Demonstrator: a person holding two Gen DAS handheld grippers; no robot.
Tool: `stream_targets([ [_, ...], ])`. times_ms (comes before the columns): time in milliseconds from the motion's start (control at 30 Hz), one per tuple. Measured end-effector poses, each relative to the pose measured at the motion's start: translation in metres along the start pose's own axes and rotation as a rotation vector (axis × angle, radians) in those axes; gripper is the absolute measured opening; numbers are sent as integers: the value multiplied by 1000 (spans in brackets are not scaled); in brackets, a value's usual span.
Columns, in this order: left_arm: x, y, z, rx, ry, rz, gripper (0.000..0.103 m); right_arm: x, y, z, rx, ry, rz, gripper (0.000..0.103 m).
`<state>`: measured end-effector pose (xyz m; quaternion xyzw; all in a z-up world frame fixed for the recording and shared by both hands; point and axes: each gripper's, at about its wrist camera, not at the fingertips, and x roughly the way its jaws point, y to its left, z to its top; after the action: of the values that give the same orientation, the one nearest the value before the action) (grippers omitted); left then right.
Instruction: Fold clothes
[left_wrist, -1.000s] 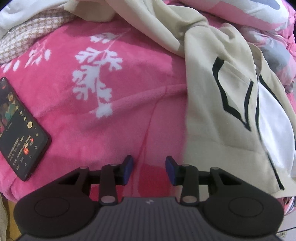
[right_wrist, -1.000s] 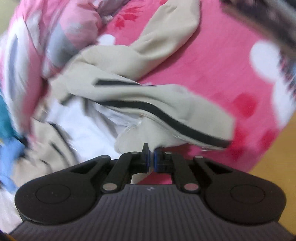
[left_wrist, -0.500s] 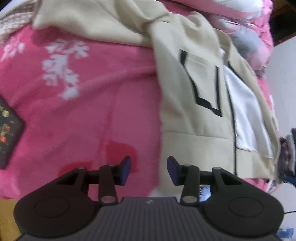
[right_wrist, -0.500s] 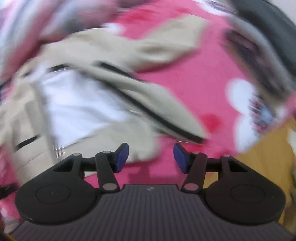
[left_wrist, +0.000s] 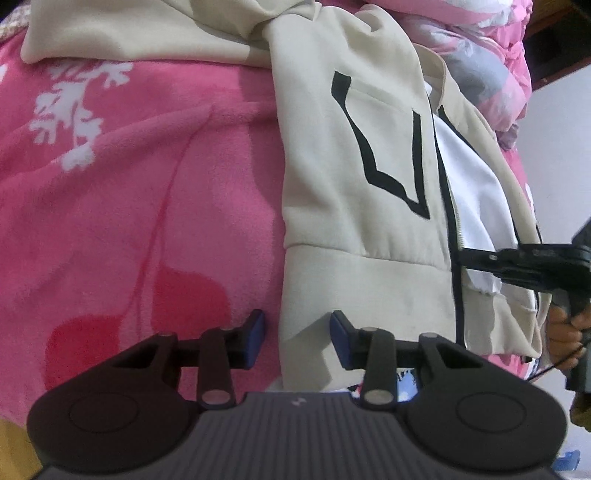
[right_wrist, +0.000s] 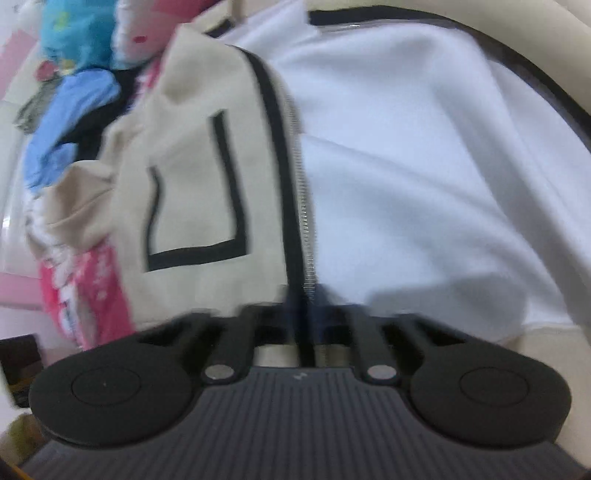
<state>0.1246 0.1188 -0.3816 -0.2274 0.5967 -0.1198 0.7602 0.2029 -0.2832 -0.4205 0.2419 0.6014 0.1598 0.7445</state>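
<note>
Evidently the cream jacket (left_wrist: 354, 206) lay open, front up, on the pink bed blanket (left_wrist: 147, 206), its white lining (right_wrist: 424, 166) showing; it looked soft, limp and light, best taken at the thicker hem band or the zipper edge (right_wrist: 301, 206). The left tongs (left_wrist: 297, 332) stood open astride the hem's corner. The right tongs (right_wrist: 306, 314) were blurred at the zipper edge, so I could not tell whether they gripped it, and the sleeves ran out of view.
</note>
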Motion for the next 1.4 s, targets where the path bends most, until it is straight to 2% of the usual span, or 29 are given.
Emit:
stream_targets([
  [33, 0, 2, 0, -15, -4, -7, 40, -7, 2, -1, 0, -14, 11, 0],
  [167, 0, 10, -1, -100, -22, -35, 45, -25, -2, -2, -19, -80, -68, 0],
  [233, 0, 11, -3, -132, -32, -42, 49, -25, -15, 0, 23, -96, -125, 0],
  [300, -1, 6, -4, -122, -36, -25, 50, -26, -26, 1, 63, -98, -157, 0],
  [367, 3, -3, -3, -103, -41, -3, 49, -23, -23, 1, 53, -92, -172, 0],
  [433, 14, -12, 4, -97, -44, -13, 49, -21, -18, 2, 40, -91, -178, 0],
  [500, 21, -19, 5, -85, -47, -4, 42, -18, -15, 2, 35, -89, -187, 0],
  [633, 35, -31, 8, -70, -44, 63, 13, -11, -19, 3, 47, -74, -214, 0],
  [733, 32, -35, 12, -119, -50, 71, 5, -7, -21, 4, 59, -61, -231, 0],
  [900, -15, -44, 11, -211, -52, 41, 4, -21, -2, 1, 36, -51, -234, 0],
  [967, -26, -43, 5, -223, -39, 58, 4, -24, 4, -3, 27, -32, -241, 0],
  [1133, 13, -16, -6, -267, 85, 103, 4, 4, 3, -8, -1, 32, -311, 1],
  [1200, 21, -7, -5, -283, 99, 79, 5, 15, 2, -10, -13, 58, -339, 1],
  [1300, 21, -4, -1, -236, 103, 55, 7, 12, 9, -7, -23, 77, -386, 5],
  [1367, 20, -2, 0, -198, 112, 47, 11, 3, 16, -5, -35, 82, -428, 14],
  [1400, 18, -1, 1, -181, 115, 45, 15, -4, 21, -2, -42, 69, -452, 14],
])
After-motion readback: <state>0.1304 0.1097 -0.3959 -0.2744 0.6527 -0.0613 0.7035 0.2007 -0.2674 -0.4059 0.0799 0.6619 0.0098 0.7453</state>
